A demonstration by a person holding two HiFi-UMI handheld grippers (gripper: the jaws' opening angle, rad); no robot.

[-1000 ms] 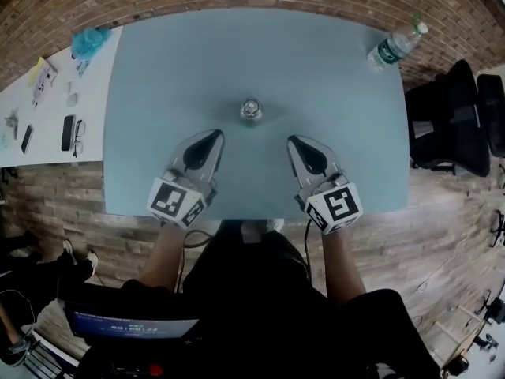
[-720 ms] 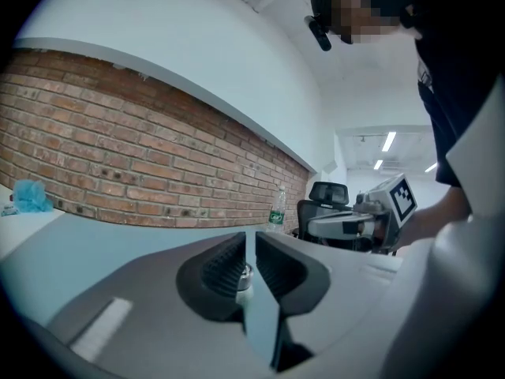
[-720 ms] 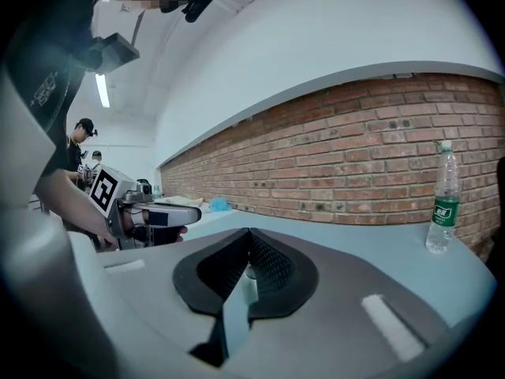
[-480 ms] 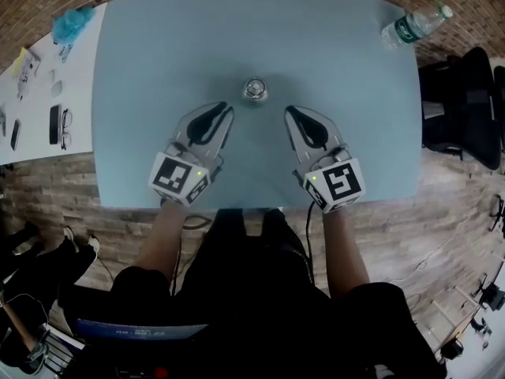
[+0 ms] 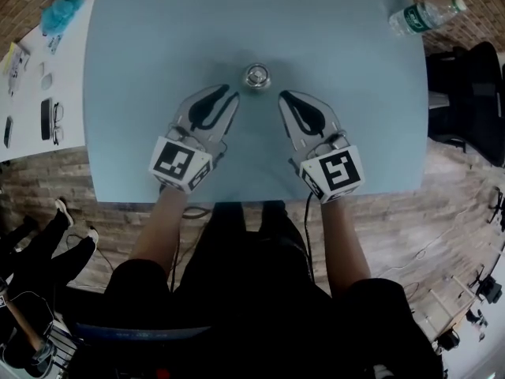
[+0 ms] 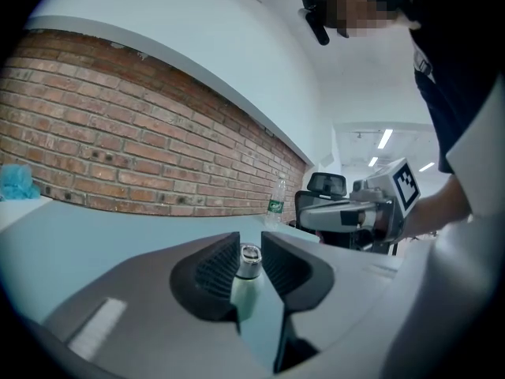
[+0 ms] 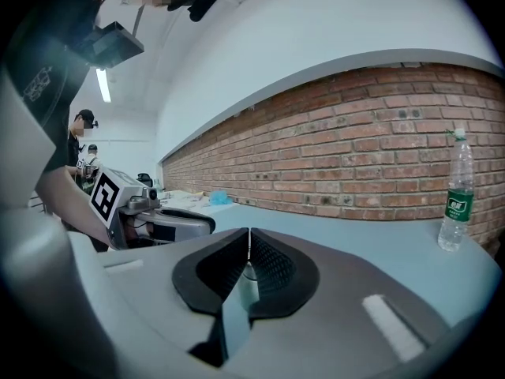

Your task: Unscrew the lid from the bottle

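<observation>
1. The small bottle (image 5: 256, 82) stands upright near the middle of the blue table (image 5: 150, 46) with its metal lid (image 5: 256, 74) on; it is ahead of the two grippers and between them, touching neither.
2. The left gripper (image 5: 231, 95) has its jaws a little apart, and they have just been opening; its own view shows the bottle through the gap but farther off, so nothing is gripped.
3. The right gripper (image 5: 283, 98) has its jaws pressed together at the tips and holds nothing; its own view only glimpses the bottle beyond them.
4. The step in hand looks like the approach; I judge that the left jaws should spread wider than the body, then close low on it to keep it upright; the right jaws must open and settle level on the lid alone, so that the twist does not tip the bottle.
5. The likely risk is a closed jaw nudging the bottle, which looks light and narrow.
6. Compared with a second ago, both grippers sit closer to the bottle and flank it more tightly; the left jaws, then closed, now show a gap; the right jaws are unchanged; the water bottle (image 5: 422, 16) keeps its far right corner.
</observation>
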